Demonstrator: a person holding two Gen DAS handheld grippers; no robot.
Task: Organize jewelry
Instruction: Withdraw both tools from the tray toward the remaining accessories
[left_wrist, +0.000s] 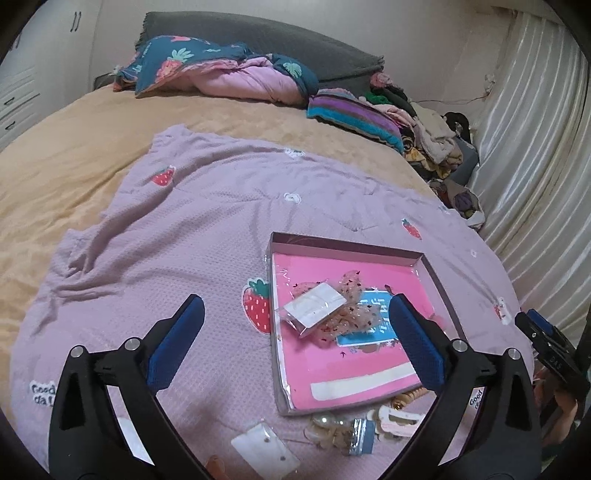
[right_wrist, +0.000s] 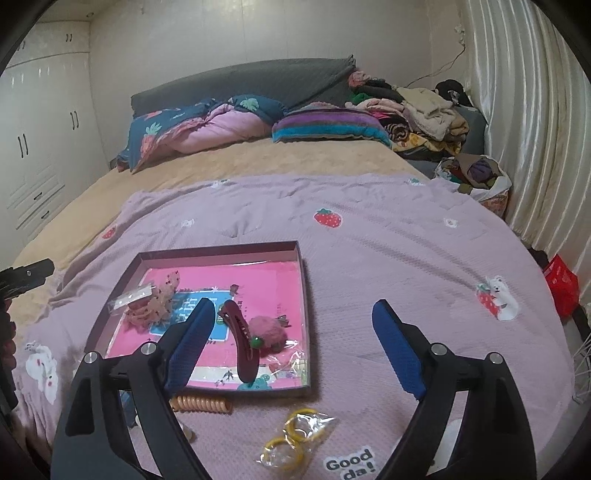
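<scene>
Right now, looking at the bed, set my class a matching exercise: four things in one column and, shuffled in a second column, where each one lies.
Things
1. dark red hair clip
2. yellow rings in a clear bag
3. orange coil hair tie
4. white packet

Places
A. on the blanket, touching the tray's near edge
B. in the tray, beside a pink fluffy piece
C. in the tray, resting on a pink scrunchie
D. on the blanket, apart from the tray, near the "Good" print

Pairs: 1-B, 2-D, 3-A, 4-C
</scene>
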